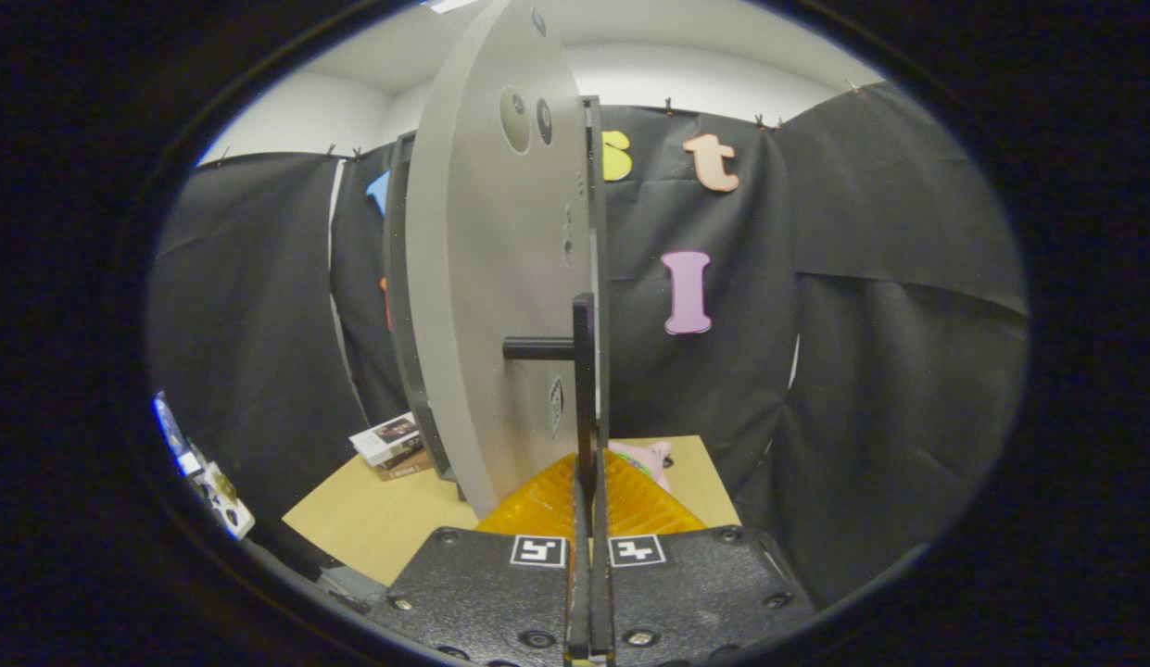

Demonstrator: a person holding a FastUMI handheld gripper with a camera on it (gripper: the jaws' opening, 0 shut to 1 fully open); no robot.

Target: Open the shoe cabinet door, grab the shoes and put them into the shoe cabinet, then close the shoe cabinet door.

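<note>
1. I see the cabinet door [486, 306], a pale grey panel, standing edge-on straight ahead of my gripper [588, 505], swung out from the dark cabinet frame [398, 306] behind it.
2. The door's dark bar handle [585, 371] runs upright along the door's near edge, joined to the panel by a short dark peg [537, 348].
3. My fingers [630, 505] are drawn close together with the handle's lower end running down between them; I take them to be clamped on it, with barely a slit left between the two sides.
4. Two round fittings [526, 119] sit high on the door's face.
5. The door stands on a light wooden desk [389, 519], roughly at the middle of its near part.
6. A pink shoe [650, 460] lies on the desk just beyond my fingers, towards the desk's far right corner.
7. A small stack of boxes [389, 443] rests near the desk's far left edge, beside the foot of the frame.
8. Off the desk's left side, a small white object [224, 500] sits low down; I cannot tell what it is.
</note>
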